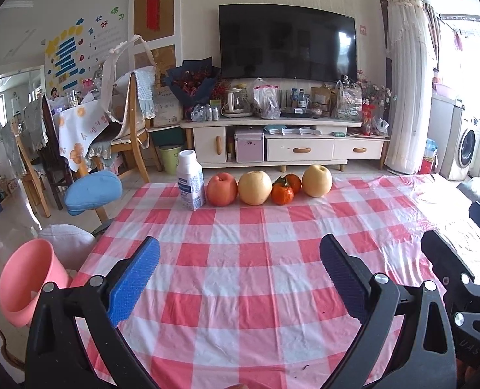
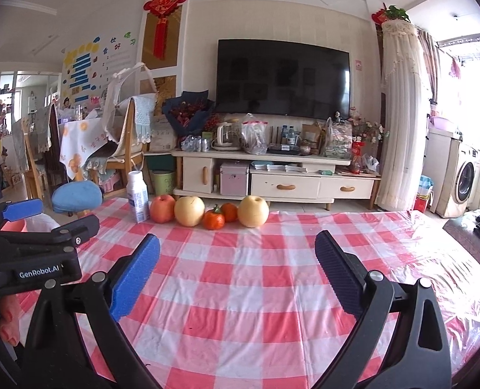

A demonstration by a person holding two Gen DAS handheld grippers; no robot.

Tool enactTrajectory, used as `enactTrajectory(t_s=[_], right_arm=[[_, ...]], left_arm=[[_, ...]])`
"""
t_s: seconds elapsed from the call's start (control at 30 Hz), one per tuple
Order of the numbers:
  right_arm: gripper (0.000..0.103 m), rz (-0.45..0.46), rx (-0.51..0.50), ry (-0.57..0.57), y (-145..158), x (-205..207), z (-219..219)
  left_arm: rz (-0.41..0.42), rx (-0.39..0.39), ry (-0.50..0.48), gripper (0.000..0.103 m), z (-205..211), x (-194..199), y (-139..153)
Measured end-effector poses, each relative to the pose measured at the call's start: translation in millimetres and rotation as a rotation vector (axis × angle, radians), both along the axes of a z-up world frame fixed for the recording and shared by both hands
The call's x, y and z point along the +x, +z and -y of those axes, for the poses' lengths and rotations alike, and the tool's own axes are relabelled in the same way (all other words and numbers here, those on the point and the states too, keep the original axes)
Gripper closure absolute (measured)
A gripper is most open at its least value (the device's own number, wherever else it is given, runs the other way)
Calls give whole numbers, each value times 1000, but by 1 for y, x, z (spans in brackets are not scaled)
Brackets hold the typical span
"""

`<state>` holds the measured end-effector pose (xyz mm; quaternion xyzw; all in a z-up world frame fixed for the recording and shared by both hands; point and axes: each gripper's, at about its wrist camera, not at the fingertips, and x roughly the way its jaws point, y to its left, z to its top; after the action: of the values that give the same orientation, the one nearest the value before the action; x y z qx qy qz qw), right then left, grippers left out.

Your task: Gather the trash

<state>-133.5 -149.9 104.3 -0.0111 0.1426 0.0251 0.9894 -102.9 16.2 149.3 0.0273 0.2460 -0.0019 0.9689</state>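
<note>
A white milk bottle (image 1: 190,181) stands upright at the far edge of the red-and-white checked table (image 1: 240,278), at the left end of a row of fruit; it also shows in the right wrist view (image 2: 137,197). A pink bin (image 1: 26,283) stands on the floor beside the table's left edge. My left gripper (image 1: 240,249) is open and empty above the near part of the table. My right gripper (image 2: 237,247) is open and empty, to the right of the left one.
Beside the bottle lie a red apple (image 1: 221,189), a yellow pear (image 1: 254,188), two tangerines (image 1: 285,189) and another pear (image 1: 317,181). A blue stool (image 1: 94,191) and wooden chairs (image 1: 126,129) stand left of the table. A TV stand (image 1: 282,142) lines the far wall.
</note>
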Motion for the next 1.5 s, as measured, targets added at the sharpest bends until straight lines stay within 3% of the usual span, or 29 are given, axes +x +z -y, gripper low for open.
enactTrajectory(t_s=[0.67,1.5], right_arm=[[4,4,24,25,1,-1,6],[4,-28,37,73,-8,11,-1]], left_arm=[[35,12,30,5,8,-6,12],[11,7,18,5,10,8,-1]])
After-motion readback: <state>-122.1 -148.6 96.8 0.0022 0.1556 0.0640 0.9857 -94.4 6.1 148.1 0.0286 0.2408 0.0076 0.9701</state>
